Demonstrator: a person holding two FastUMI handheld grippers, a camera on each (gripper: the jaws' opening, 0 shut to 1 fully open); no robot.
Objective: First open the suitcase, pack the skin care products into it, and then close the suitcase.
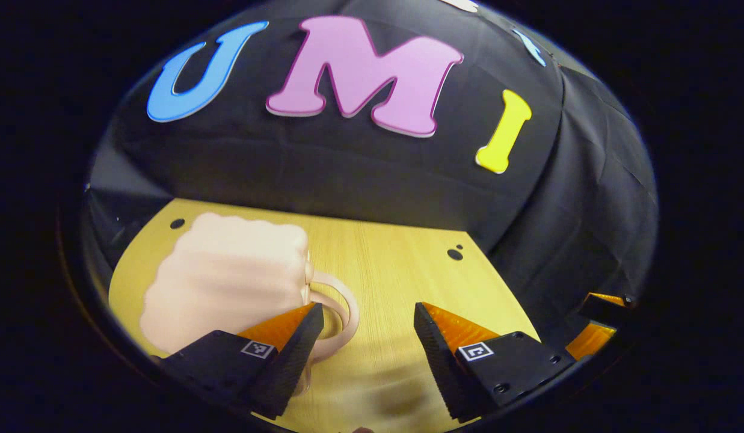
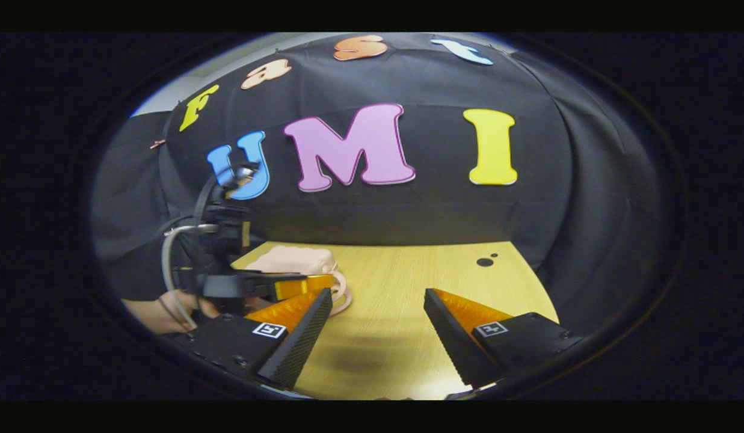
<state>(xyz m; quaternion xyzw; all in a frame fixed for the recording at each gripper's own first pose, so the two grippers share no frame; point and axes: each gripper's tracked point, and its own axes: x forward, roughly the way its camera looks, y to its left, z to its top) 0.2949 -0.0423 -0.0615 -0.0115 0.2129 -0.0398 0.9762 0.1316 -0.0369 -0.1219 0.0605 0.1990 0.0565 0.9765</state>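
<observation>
A small pale pink suitcase (image 1: pixel 227 276) with a ribbed shell lies shut on the wooden table (image 1: pixel 396 264), its loop handle (image 1: pixel 341 313) pointing right. My left gripper (image 1: pixel 368 349) is open just in front of it, with the left finger over the handle and nothing between the fingers. In the right gripper view the suitcase (image 2: pixel 293 260) sits at the table's far left. The left gripper (image 2: pixel 311 284) reaches over it, held by a hand (image 2: pixel 149 313). My right gripper (image 2: pixel 378 337) is open above bare table (image 2: pixel 408 270), to the right of the suitcase.
Black cloth walls close the table at the back and right. Dark round holes (image 1: pixel 455 254) mark the tabletop near its far right corner. The right gripper (image 1: pixel 597 325) shows at the right edge of the left gripper view. A cable (image 2: pixel 167 264) hangs from the left gripper.
</observation>
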